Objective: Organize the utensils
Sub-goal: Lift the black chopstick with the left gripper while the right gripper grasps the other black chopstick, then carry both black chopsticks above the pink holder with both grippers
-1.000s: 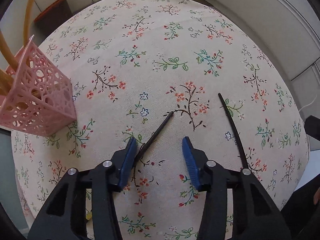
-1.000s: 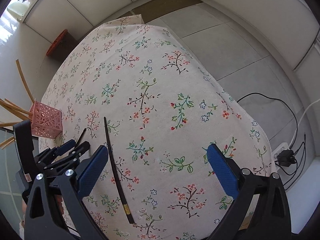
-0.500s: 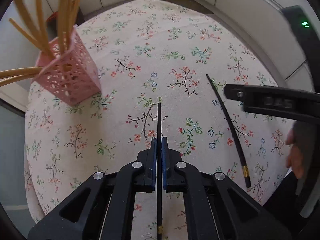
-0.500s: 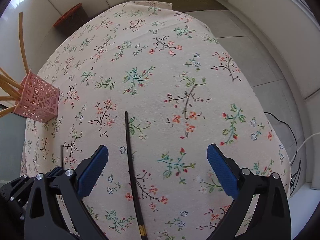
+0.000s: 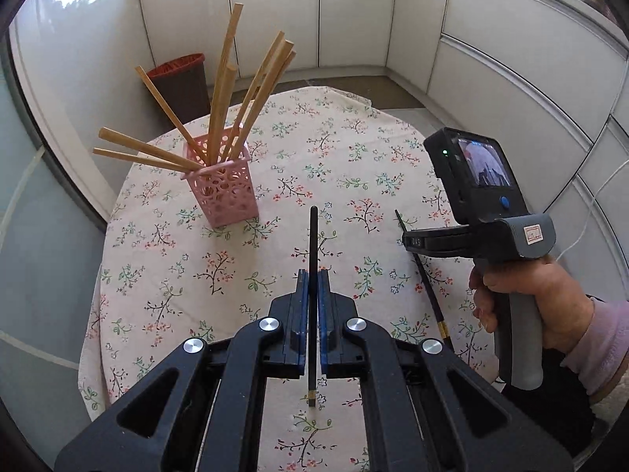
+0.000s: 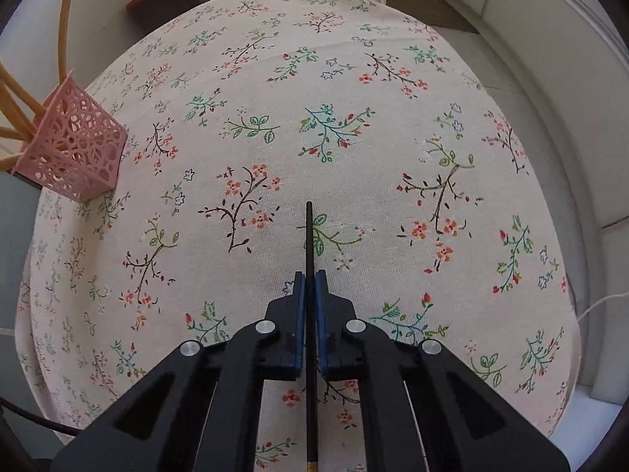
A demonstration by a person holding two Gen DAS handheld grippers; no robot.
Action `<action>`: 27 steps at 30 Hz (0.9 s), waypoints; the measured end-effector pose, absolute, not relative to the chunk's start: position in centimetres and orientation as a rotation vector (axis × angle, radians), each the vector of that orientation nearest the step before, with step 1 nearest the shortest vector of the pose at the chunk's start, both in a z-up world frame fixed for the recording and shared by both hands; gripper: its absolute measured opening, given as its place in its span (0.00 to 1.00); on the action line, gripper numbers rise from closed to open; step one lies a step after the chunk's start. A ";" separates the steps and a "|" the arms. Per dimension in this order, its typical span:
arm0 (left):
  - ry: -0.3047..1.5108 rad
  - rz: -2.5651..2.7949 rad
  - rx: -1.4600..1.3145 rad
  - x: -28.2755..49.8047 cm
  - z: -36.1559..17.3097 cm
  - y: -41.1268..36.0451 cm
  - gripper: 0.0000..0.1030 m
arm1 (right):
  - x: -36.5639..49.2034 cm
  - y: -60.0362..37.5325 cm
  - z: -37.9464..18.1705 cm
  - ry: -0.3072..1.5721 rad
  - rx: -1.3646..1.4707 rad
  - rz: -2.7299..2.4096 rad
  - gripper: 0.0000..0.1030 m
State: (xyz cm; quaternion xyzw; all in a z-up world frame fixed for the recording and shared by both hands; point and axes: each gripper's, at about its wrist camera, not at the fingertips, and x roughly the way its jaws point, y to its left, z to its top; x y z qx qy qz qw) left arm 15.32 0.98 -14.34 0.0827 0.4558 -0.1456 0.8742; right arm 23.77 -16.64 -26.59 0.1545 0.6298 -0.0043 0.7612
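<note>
Left gripper (image 5: pixel 313 275): jaws were closed on a black chopstick (image 5: pixel 313 244), blue pads pinching it near the middle. The stick ran straight along the gripper line, its gold-banded end poking out behind the pads and its tip pointing out ahead. It looked lifted clear of the tablecloth (image 5: pixel 220 267), though I couldn't confirm the gap.

Right gripper (image 6: pixel 309 279): jaws had just been closing and were now clamped on a second black chopstick (image 6: pixel 309 244). Same layout there: stick centred between the blue pads, gold band at the rear end, tip forward. It lay low against the cloth; whether it was touching, I couldn't tell.

From the left camera the right gripper's grey handle sat in the person's hand (image 5: pixel 523 299), pink sleeve (image 5: pixel 601 338) at the wrist, with that second chopstick running under the gripper's nose across the cloth.

Further out, the pink lattice holder (image 5: pixel 224 188) stood upright on the left part of the round table, well apart from both grippers. It held a spread of tan wooden chopsticks (image 5: pixel 224 90), fanned out and leaning at different angles.

Beyond the table edge: a dark bin with a red rim (image 5: pixel 181 82) on the floor, then white cabinet panels (image 5: pixel 354 11) along the wall.
</note>
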 end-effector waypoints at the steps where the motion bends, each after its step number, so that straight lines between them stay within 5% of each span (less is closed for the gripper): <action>1: 0.945 -0.304 0.164 15.1 -14.0 1.1 0.04 | 23.6 -17.1 -26.0 1.349 0.368 0.010 0.05; 10: 0.889 -0.327 0.065 13.4 -11.0 2.5 0.04 | 18.3 -18.0 -16.7 1.063 0.366 0.173 0.05; 27: 0.708 -0.285 -0.031 11.9 -1.6 6.9 0.04 | 14.4 -16.8 -1.1 0.821 0.377 0.412 0.05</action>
